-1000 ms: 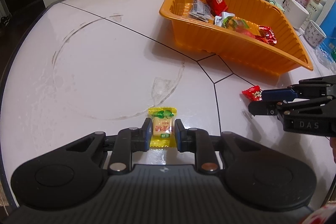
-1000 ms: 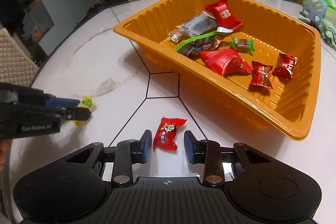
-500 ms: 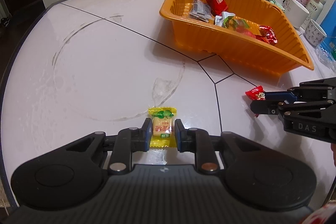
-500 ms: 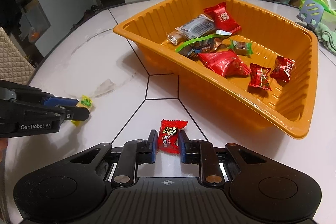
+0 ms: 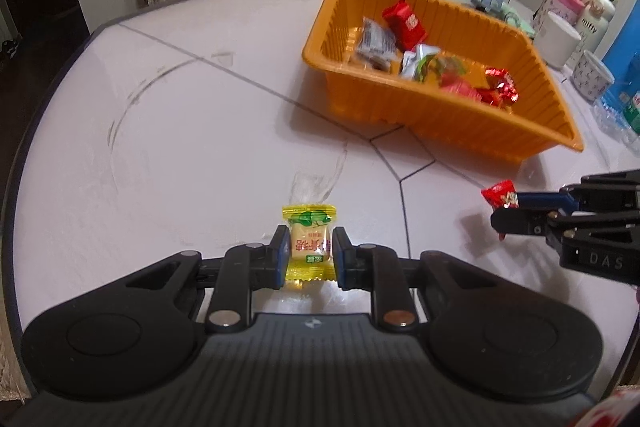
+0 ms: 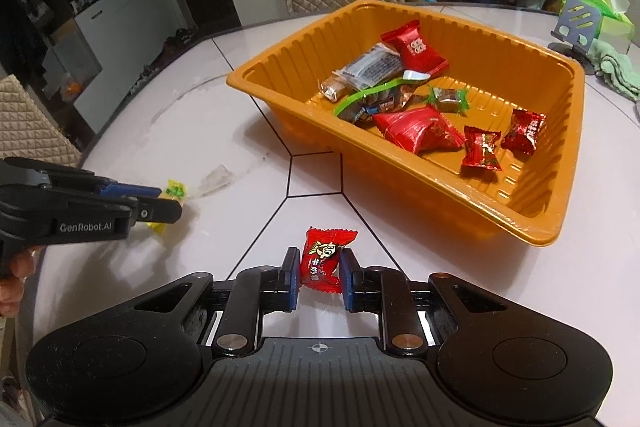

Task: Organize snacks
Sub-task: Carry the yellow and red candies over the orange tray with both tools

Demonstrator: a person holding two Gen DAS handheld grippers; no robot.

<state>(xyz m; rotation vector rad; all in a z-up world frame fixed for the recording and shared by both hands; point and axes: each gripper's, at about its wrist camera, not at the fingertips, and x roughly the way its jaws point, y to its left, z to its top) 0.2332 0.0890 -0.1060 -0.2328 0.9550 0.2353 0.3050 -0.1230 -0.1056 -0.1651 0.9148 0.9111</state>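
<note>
- The round white table is nearly cleared: no loose snacks show on it besides the two now gripped.
- The orange tray already holds about eight wrapped snacks, so most sorting looks done.
- The left gripper is clamped on the yellow candy, seemingly just above the table, though the view is blurred.
- The right gripper pinches the red candy just short of the tray.
- Left to do: carry both over the rim and release.
</note>
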